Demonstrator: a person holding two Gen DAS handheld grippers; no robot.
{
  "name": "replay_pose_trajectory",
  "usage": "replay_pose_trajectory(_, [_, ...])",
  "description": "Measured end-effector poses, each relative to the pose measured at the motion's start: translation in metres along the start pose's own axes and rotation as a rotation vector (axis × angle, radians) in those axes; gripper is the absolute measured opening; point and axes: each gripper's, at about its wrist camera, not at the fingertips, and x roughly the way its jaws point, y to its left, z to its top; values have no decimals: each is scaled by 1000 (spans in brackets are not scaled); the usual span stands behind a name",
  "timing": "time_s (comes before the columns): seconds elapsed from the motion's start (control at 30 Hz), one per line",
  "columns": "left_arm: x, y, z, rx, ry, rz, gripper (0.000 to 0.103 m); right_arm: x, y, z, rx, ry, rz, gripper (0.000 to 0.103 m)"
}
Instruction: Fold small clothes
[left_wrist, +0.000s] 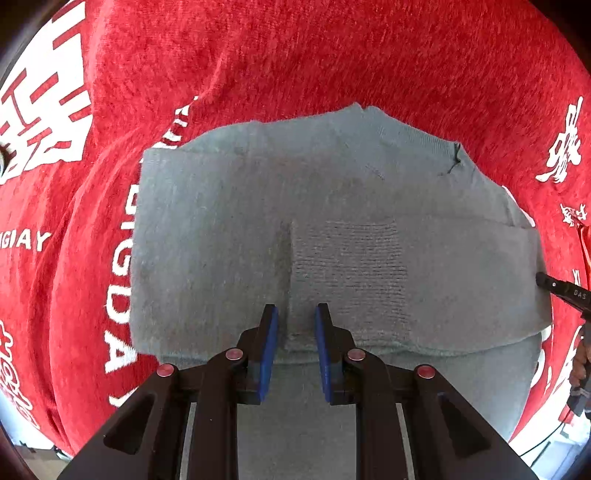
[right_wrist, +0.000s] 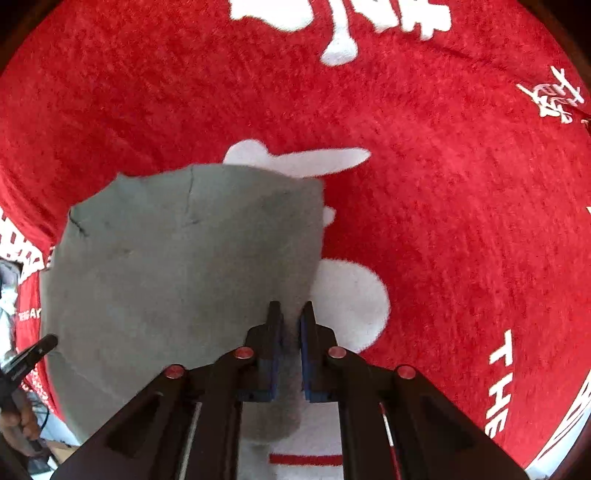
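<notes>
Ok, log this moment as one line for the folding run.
garment: grey garment, partly folded | left gripper: shut on grey garment | right gripper: shut on its edge | surface: red printed cloth

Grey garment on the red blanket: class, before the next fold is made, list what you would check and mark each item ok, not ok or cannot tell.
1. Grey garment lies on the red blanket: ok.
2. Right tongs have fabric at the garment's edge between their pads: ok.
3. Left tongs grip the fabric: cannot tell. The pads stand narrowly apart over a crease.
4. Far edge of the garment is straight: not ok. It bulges and one corner is notched.
5. The two tongs are apart from each other: ok.
</notes>
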Motion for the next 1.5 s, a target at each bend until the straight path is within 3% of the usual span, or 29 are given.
replay_pose_trajectory(0.1, [-6, 2, -1, 2, -5, 9, 21, -10, 0, -2, 47, -7, -70, 41])
replay_pose_trajectory(0.23, [-17, 6, -6, 10, -16, 30, 21, -44, 7, -18, 115, -70, 77, 41])
replay_pose_trajectory(0.33, [-23, 6, -10, 10, -24, 37, 21, -55, 27, -31, 111, -69, 181, 41])
replay_pose_trajectory(0.53, [-24, 3, -21, 26, -9, 78, 24, -31, 58, -64, 165, 77, 385, 41])
replay_pose_trajectory(0.57, [-26, 6, -24, 26, -8, 85, 34, -25, 63, -68, 178, 103, 408, 41])
replay_pose_trajectory(0.6, [-26, 6, -26, 23, -11, 94, 71, -16, 67, -72, 199, 132, 436, 41])
replay_pose_trajectory(0.63, [-28, 6, -28, 17, -23, 103, 93, -3, 72, -77, 245, 167, 475, 41])
replay_pose_trajectory(0.7, [-33, 7, -33, 20, -63, 123, 94, 17, 74, -85, 314, 195, 525, 41])
replay_pose_trajectory(0.83, [-33, 11, -38, 9, -42, 119, 94, 47, 89, -84, 443, 208, 605, 38])
replay_pose_trajectory(0.87, [-33, 12, -38, 5, -40, 122, 94, 50, 92, -84, 457, 203, 602, 32])
replay_pose_trajectory(0.9, [-34, 14, -39, 2, -38, 126, 94, 52, 94, -84, 468, 194, 593, 8])
replay_pose_trajectory(1.0, [-33, 15, -41, -4, -29, 118, 94, 52, 99, -83, 463, 192, 552, 6])
replay_pose_trajectory(1.4, [-30, 10, -50, 0, 36, 133, 94, 20, 108, -82, 181, 220, 380, 11])
replay_pose_trajectory(1.5, [-31, 8, -51, 4, 54, 121, 94, 7, 99, -87, 141, 216, 336, 36])
